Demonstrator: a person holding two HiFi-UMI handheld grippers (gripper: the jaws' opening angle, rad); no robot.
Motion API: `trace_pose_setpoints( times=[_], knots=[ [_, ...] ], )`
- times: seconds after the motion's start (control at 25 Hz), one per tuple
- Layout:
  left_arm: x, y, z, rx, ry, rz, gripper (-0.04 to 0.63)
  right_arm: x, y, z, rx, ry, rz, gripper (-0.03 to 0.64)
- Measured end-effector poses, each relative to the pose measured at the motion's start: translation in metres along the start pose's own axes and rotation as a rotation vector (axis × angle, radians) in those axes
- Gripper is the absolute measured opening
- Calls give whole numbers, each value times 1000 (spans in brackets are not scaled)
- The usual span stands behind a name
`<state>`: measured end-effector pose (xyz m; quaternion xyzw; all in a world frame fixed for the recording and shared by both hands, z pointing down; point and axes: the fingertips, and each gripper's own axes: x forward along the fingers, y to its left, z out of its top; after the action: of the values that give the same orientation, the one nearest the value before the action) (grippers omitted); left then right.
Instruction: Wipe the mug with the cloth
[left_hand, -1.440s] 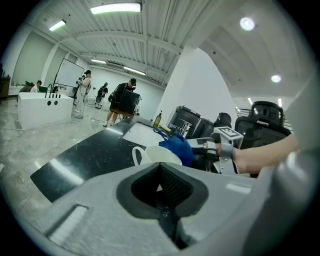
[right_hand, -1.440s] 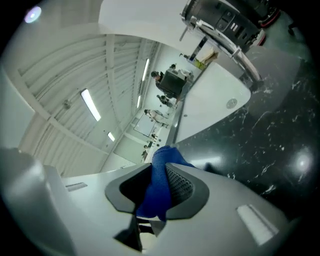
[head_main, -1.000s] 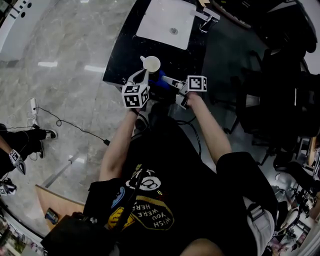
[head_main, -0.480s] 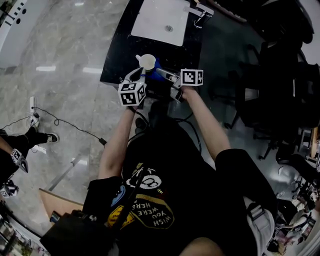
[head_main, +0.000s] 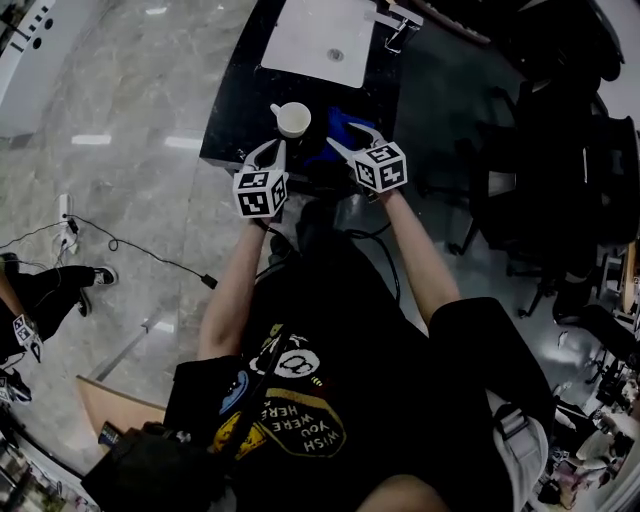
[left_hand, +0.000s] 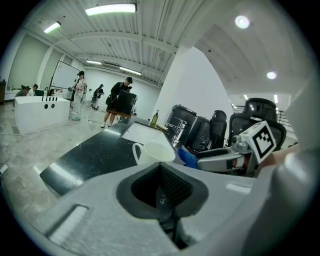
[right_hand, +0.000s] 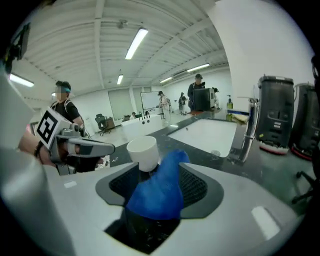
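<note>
A white mug (head_main: 291, 119) stands upright on the black counter (head_main: 232, 110), untouched. Just right of it a blue cloth (head_main: 338, 125) lies bunched. My right gripper (head_main: 352, 137) is over the cloth and its jaws are opening. In the right gripper view the cloth (right_hand: 161, 190) rises in the gap between the spread pads, with the mug (right_hand: 142, 151) behind it. My left gripper (head_main: 268, 153) hangs open and holds nothing at the counter's near edge, just short of the mug (left_hand: 154, 152). The left gripper view also shows the cloth (left_hand: 188, 157).
A white sink (head_main: 318, 40) with a metal faucet (head_main: 395, 22) is set in the far part of the counter. Black office chairs (head_main: 560, 130) stand to the right. A cable (head_main: 140, 250) lies on the marble floor. People stand far off in the hall.
My right gripper has drawn back from beside the mug and spread its jaws. The cloth now sits slack to the mug's right. The left gripper barely moved.
</note>
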<state>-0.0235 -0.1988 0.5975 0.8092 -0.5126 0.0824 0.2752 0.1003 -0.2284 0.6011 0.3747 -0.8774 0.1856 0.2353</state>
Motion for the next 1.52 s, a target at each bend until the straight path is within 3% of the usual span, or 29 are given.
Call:
trace_pose_setpoints(
  times=[0.04, 0.24, 0.36, 0.48, 0.64, 0.8, 1.36, 1.52],
  knots=[
    [-6, -3, -2, 9, -3, -4, 3, 1, 6, 0, 23, -13, 17, 264],
    [-41, -22, -12, 50, -18, -9, 3, -31, 39, -4, 135, -167, 14, 257],
    [-63, -29, -19, 28, -41, 1, 3, -59, 54, -2, 114, -255, -59, 74],
    [-77, -37, -23, 69, -49, 1, 4, -78, 69, 1, 76, -299, -94, 8],
    [-84, -44, -17, 146, -66, 11, 4, -87, 77, -2, 81, -300, -118, 2],
    [-89, -49, -9, 183, -96, 20, 5, -89, 94, -1, 81, -308, -34, 2],
    [-99, -60, -2, 200, -134, 9, 3, -103, 95, 6, 79, -333, -74, 2],
    [-95, -53, -8, 168, -114, 8, 4, -103, 92, 11, 90, -342, -79, 2]
  ],
)
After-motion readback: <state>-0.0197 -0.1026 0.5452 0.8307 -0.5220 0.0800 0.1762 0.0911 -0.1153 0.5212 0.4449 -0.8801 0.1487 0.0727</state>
